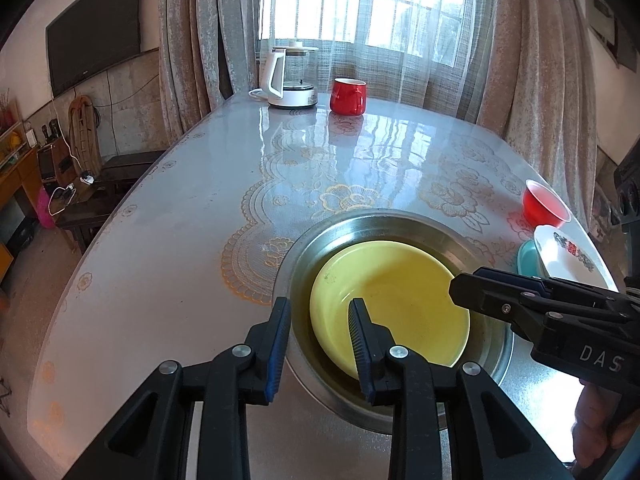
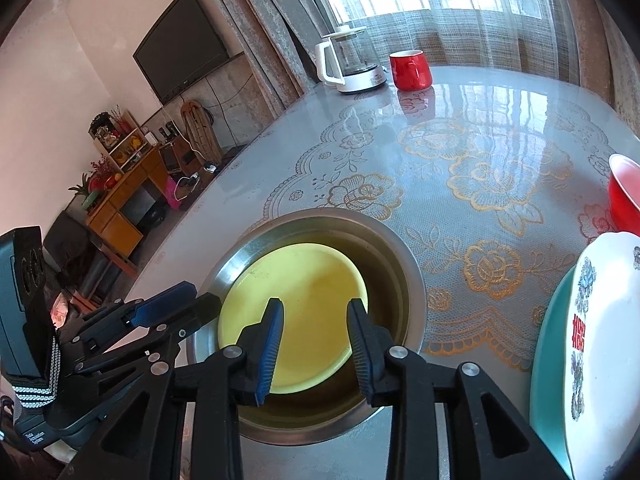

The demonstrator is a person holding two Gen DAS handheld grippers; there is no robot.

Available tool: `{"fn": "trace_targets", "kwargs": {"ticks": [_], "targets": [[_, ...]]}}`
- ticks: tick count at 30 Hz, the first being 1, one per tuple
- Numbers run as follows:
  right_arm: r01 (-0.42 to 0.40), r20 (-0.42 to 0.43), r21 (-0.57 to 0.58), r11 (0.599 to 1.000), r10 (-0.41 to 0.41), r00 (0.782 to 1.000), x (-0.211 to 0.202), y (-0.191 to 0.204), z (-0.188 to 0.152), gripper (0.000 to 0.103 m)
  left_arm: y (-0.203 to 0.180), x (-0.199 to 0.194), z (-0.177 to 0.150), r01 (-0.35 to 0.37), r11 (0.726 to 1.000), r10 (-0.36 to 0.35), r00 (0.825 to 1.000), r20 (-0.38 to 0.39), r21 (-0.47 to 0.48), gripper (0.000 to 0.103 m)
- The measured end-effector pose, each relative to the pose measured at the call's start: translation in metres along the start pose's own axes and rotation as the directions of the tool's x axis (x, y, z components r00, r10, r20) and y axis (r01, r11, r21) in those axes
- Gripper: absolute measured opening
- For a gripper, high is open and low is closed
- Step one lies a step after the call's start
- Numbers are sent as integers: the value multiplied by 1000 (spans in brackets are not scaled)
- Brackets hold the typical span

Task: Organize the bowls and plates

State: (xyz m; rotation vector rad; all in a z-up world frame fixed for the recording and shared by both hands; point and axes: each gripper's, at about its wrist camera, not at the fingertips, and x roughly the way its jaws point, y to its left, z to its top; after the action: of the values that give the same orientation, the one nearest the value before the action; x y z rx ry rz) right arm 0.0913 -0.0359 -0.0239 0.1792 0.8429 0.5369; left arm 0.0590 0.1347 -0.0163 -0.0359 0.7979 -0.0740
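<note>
A yellow plate (image 1: 392, 304) (image 2: 296, 312) lies inside a steel basin (image 1: 344, 228) (image 2: 400, 256) on the table. My left gripper (image 1: 320, 340) is open and straddles the basin's near rim: one finger is outside over the table, the other over the yellow plate. It also shows low at the left in the right wrist view, as the left gripper (image 2: 196, 300). My right gripper (image 2: 316, 340) is open above the yellow plate's near part, pads apart from it. From the right, the right gripper (image 1: 456, 292) reaches over the basin's edge.
At the right table edge stand a red bowl (image 1: 546, 204) (image 2: 626, 196) and a white patterned plate (image 1: 568, 256) (image 2: 608, 340) on a teal plate (image 1: 526, 258) (image 2: 552, 360). A red mug (image 1: 347, 96) (image 2: 410, 70) and a kettle (image 1: 290, 80) (image 2: 352, 64) stand far back.
</note>
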Motion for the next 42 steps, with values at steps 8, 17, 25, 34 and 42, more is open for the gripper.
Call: {"fn": "trace_targets", "kwargs": {"ticks": [8,17,25,34,42], "targets": [[7,19,2,1000,-7,1000,-3,-1,-1,37,-4,-5,-1,-24,999,23,999,24,23,30],[-1,65,33,999,-1,998,-15,-8,-5,38,-16,-8,-2,-38,998,36,999,35,60,30],[15,95,75,997,-22,995,-30,-21,-10,38,-35,-14,1,-30,993,23,998,61,114,30],[49,130,119,992,-65,989,-53,-41,-15,39,-64,-16,6,-1,985,-12,997,72,173,31],[87,175,183,979,-119,977,-82,-70,-16,39,-90,-16,14,14,977,-32,996,80,211,31]]}}
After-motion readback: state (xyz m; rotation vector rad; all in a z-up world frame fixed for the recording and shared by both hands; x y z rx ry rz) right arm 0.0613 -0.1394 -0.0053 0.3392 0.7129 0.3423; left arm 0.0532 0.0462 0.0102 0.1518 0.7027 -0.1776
